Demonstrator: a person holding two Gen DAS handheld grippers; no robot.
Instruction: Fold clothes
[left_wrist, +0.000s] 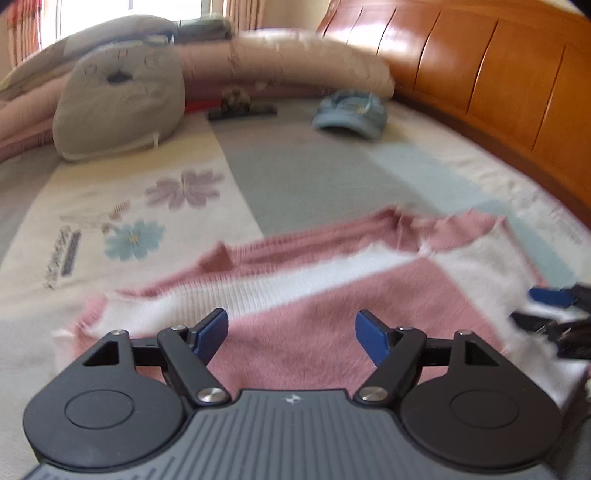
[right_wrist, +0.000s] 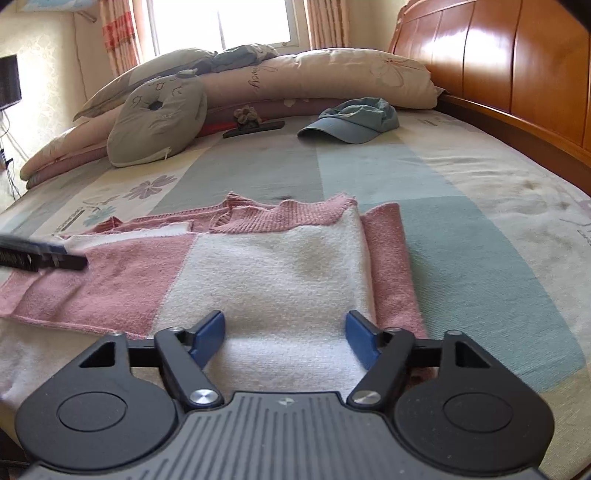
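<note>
Left gripper (left_wrist: 291, 334) and right gripper (right_wrist: 285, 334) both stand with jaws apart, nothing clamped, above the pink-and-white sweater (right_wrist: 258, 273), which lies partly folded flat on the bedspread (right_wrist: 461, 236). Beyond it: blue cap (right_wrist: 351, 123), grey cushion (right_wrist: 159, 122), wooden headboard (right_wrist: 517, 66).

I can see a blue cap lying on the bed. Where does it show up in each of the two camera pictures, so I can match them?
Left wrist view: the blue cap lies upper right of centre, blurred, near the wooden headboard.
Right wrist view: the cap sits upper centre-right, sharp, brim pointing left.
Shared landmark: the grey cushion, left of the cap in both.
</note>
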